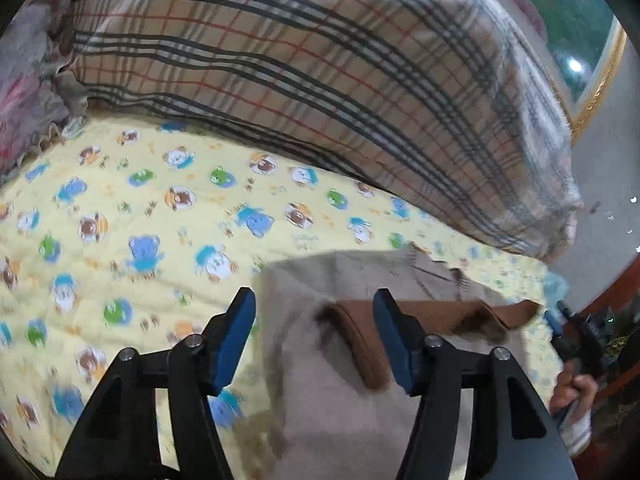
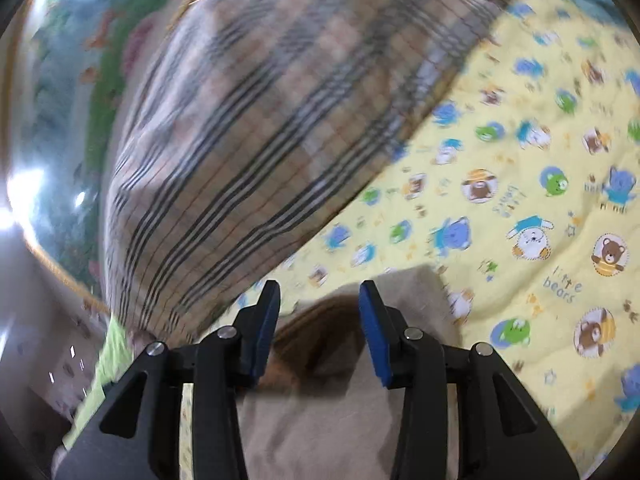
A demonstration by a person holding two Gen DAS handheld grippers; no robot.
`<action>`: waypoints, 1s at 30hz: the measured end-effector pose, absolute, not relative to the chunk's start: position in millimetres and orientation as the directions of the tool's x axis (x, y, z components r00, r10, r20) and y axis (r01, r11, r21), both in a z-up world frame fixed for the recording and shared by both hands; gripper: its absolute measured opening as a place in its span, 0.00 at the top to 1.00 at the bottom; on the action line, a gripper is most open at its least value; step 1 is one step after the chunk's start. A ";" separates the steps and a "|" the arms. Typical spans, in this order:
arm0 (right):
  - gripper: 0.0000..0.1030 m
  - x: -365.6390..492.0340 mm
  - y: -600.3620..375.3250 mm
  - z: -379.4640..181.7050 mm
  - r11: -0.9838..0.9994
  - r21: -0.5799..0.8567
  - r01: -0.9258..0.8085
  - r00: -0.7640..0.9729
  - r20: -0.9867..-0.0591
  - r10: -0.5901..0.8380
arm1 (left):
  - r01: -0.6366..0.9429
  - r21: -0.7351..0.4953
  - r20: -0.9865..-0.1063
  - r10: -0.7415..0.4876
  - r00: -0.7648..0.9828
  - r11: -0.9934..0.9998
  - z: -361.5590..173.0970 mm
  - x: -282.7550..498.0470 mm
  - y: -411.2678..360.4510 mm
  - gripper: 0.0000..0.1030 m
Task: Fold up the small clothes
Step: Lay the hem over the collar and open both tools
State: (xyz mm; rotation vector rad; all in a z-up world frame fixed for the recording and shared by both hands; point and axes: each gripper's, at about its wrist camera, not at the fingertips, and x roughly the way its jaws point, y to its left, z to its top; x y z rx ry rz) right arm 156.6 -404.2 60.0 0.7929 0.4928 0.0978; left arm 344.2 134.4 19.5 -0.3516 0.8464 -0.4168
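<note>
A small beige garment [image 1: 320, 360] with brown trim [image 1: 460, 316] lies on a yellow bear-print sheet [image 1: 120, 220]. My left gripper [image 1: 314, 340] is open, its jaws apart over the garment's left part, with the brown trim between them. My right gripper [image 2: 318, 328] is open over the same garment [image 2: 344, 428], with its brown trim [image 2: 320, 332] between the jaws. The right gripper also shows in the left wrist view [image 1: 556, 324], held by a hand at the garment's right edge. Both views are blurred.
A large plaid pillow [image 1: 300, 80] lies along the back of the bed, also in the right wrist view [image 2: 248, 128]. Ruffled pink and grey bedding [image 1: 28, 92] sits at the far left. A gold-framed picture [image 1: 600, 60] hangs on the wall at right.
</note>
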 end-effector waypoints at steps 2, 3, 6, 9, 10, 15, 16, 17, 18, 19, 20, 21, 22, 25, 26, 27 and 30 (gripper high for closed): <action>0.58 155.1 -377.3 63.8 0.744 0.668 0.019 0.853 -0.399 0.336 | 0.318 -0.450 -0.644 -0.550 0.531 0.834 22.1 323.7 106.3 0.42; 0.58 155.4 -357.9 62.0 0.763 0.646 -0.029 0.823 -0.417 0.385 | 0.378 -0.441 -0.652 -0.580 0.488 0.814 20.6 312.5 87.6 0.42; 0.58 166.3 -307.3 44.0 0.789 0.599 -0.137 0.702 -0.503 0.504 | 0.508 -0.413 -0.688 -0.624 0.370 0.756 7.0 285.3 26.6 0.42; 0.58 191.3 -266.4 18.7 0.843 0.507 -0.178 0.594 -0.628 0.503 | 0.560 -0.351 -0.732 -0.593 0.336 0.751 -7.6 282.5 -18.1 0.42; 0.58 198.8 -262.0 12.8 0.850 0.496 -0.177 0.574 -0.650 0.498 | 0.558 -0.337 -0.743 -0.578 0.337 0.758 -12.9 289.5 -28.4 0.42; 0.60 246.7 -273.2 -5.6 0.942 0.325 -0.083 0.582 -0.752 0.311 | 0.409 -0.258 -0.804 -0.429 0.413 0.876 -37.2 352.3 -31.3 0.67; 0.62 253.1 -282.1 -4.5 0.943 0.328 -0.058 0.603 -0.741 0.295 | 0.385 -0.238 -0.802 -0.404 0.441 0.892 -36.5 361.4 -27.8 0.68; 0.62 259.5 -297.4 -1.0 0.935 0.353 -0.022 0.636 -0.717 0.286 | 0.350 -0.224 -0.798 -0.377 0.470 0.910 -35.0 374.3 -20.7 0.69; 0.62 264.0 -314.3 2.8 0.923 0.385 0.021 0.676 -0.685 0.271 | 0.321 -0.219 -0.797 -0.359 0.486 0.921 -33.7 383.4 -14.8 0.70; 0.62 265.7 -330.9 6.8 0.912 0.402 0.080 0.718 -0.658 0.226 | 0.279 -0.218 -0.799 -0.335 0.499 0.935 -32.9 395.3 -6.2 0.70; 0.62 263.8 -343.1 9.0 0.902 0.411 0.128 0.746 -0.640 0.186 | 0.234 -0.229 -0.801 -0.319 0.506 0.945 -31.0 405.2 5.0 0.70; 0.62 260.3 -356.7 10.5 0.885 0.428 0.182 0.770 -0.622 0.143 | 0.193 -0.244 -0.800 -0.310 0.513 0.950 -29.1 412.9 14.9 0.70; 0.62 254.8 -369.9 11.7 0.856 0.457 0.242 0.787 -0.609 0.103 | 0.149 -0.274 -0.791 -0.310 0.527 0.950 -24.5 416.1 28.8 0.70; 0.60 230.9 -388.3 16.1 0.800 0.504 0.325 0.815 -0.578 0.033 | 0.038 -0.338 -0.766 -0.299 0.570 0.940 -14.0 407.5 66.4 0.64; 0.60 221.2 -388.3 18.2 0.798 0.515 0.314 0.826 -0.563 0.038 | 0.015 -0.347 -0.765 -0.292 0.574 0.938 -11.0 401.2 73.8 0.57; 0.60 210.8 -387.2 20.2 0.798 0.524 0.298 0.831 -0.553 0.053 | 0.004 -0.349 -0.765 -0.287 0.577 0.937 -10.8 394.2 81.4 0.57; 0.60 180.2 -373.9 23.2 0.796 0.554 0.244 0.842 -0.528 0.110 | -0.007 -0.354 -0.764 -0.285 0.578 0.935 -11.6 347.2 100.2 0.57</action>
